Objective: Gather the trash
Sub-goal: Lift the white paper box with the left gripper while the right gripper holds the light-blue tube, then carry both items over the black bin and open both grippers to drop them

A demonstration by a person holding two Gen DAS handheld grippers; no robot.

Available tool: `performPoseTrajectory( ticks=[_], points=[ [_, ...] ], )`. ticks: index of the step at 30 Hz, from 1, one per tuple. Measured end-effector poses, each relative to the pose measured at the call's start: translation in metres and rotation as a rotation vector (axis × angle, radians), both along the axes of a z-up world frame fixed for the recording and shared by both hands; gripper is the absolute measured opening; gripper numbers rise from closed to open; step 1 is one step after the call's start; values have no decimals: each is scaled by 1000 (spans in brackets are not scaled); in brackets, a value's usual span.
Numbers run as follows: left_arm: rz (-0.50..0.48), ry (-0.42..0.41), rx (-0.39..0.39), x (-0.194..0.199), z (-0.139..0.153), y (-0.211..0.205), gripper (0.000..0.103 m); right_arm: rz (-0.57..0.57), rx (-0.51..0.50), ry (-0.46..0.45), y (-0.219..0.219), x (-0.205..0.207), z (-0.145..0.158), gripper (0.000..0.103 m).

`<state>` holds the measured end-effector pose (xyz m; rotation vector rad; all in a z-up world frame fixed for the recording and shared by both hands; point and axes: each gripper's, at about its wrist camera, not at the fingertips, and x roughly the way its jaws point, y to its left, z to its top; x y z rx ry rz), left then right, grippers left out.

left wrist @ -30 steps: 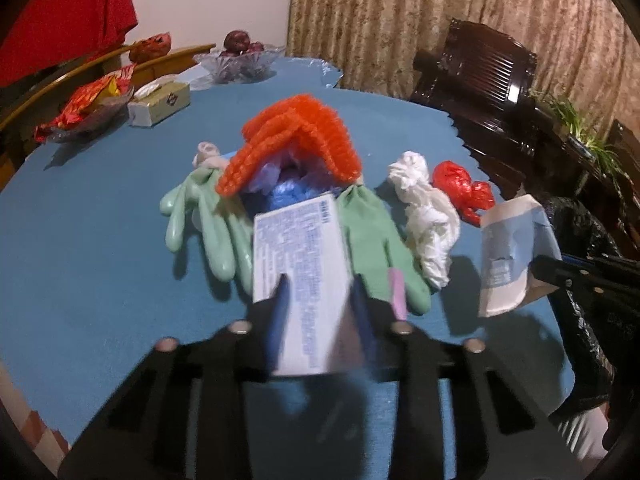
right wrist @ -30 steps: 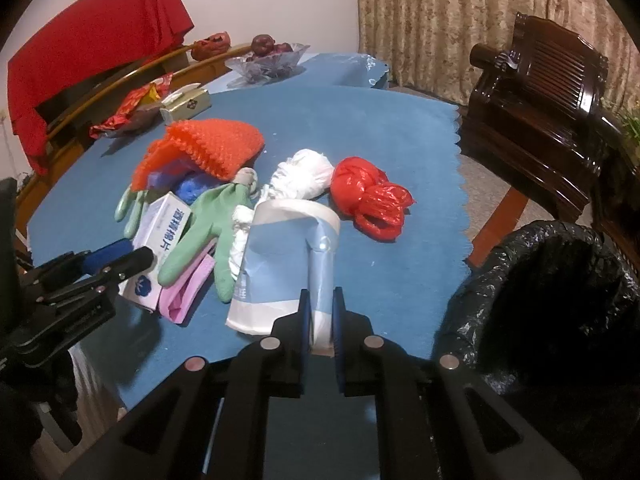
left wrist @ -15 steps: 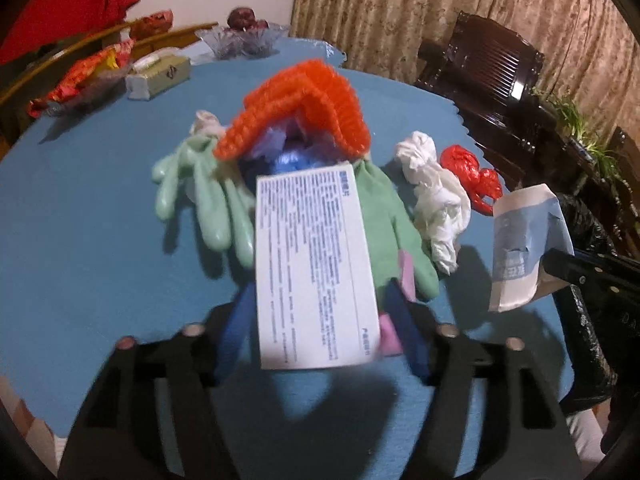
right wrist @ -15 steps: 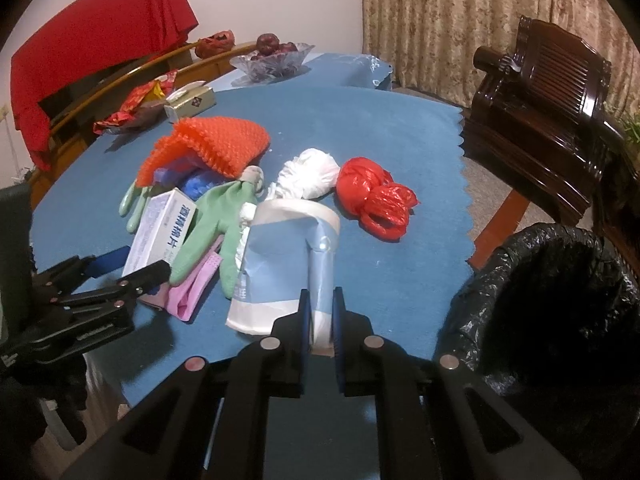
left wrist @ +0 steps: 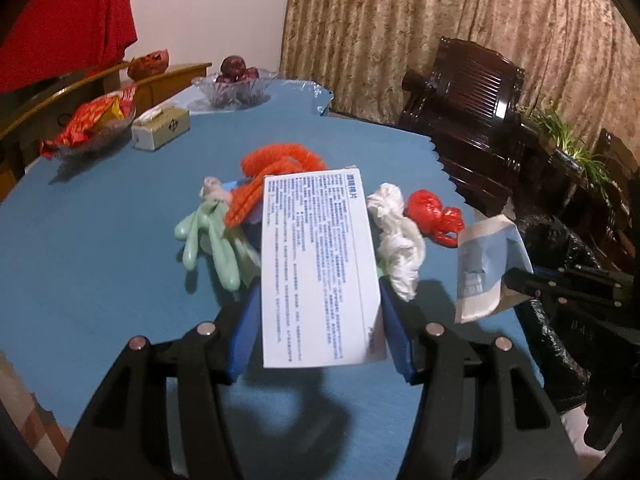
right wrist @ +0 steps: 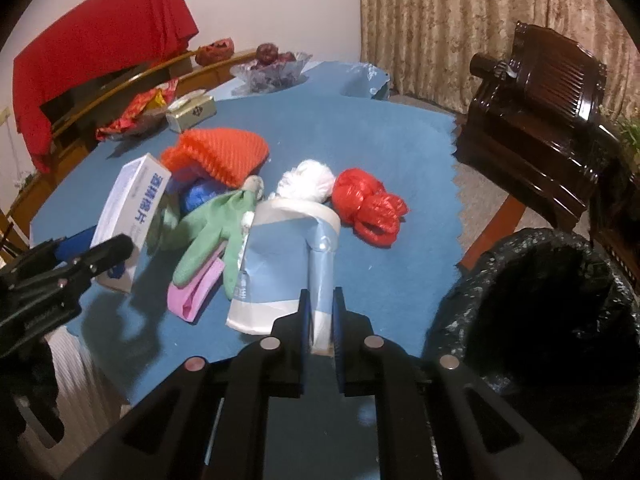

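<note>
The left gripper (left wrist: 320,320) holds a white printed carton (left wrist: 318,264) across its width, jaws set about half apart with the blue pads against the carton's long edges, and the carton looks lifted clear of the blue counter (left wrist: 100,240). It looks light, stiff and probably hollow, so a moderate squeeze across the narrow sides should carry it without crushing. The right gripper (right wrist: 320,320) has its jaws nearly closed, pinching a fold of a blue-and-white paper bag (right wrist: 280,264), which is thin, limp and liable to flap; the fold gives the firmest hold. Beyond both jaws lie green gloves (right wrist: 216,232), a pink piece (right wrist: 192,296), an orange knit (right wrist: 224,152), a white wad (right wrist: 308,180) and a crumpled red bag (right wrist: 368,204). Right of the right jaws gapes a black-lined bin (right wrist: 540,320).
</note>
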<state>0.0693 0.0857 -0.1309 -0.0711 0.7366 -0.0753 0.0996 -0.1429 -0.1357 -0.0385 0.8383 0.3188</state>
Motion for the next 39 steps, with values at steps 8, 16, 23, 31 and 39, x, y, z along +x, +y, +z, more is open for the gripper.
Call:
performPoseTrajectory(
  ticks=[8, 16, 23, 31, 39],
  points=[
    [-105, -44, 2, 3, 24, -46, 54, -89, 25, -67, -45, -17, 34, 11],
    [-283, -74, -19, 6, 35, -125, 54, -259, -11, -97, -123, -47, 50, 11],
    [-439, -47, -55, 10, 28, -201, 54, -416, -43, -73, -185, -71, 42, 11],
    [-589, -10, -94, 9, 12, -266, 58, -522, -66, -23, -225, -93, 20, 16],
    [-596, -22, -101, 4, 7, -254, 84, -562, -69, -18, -232, -103, 13, 56]
  ],
)
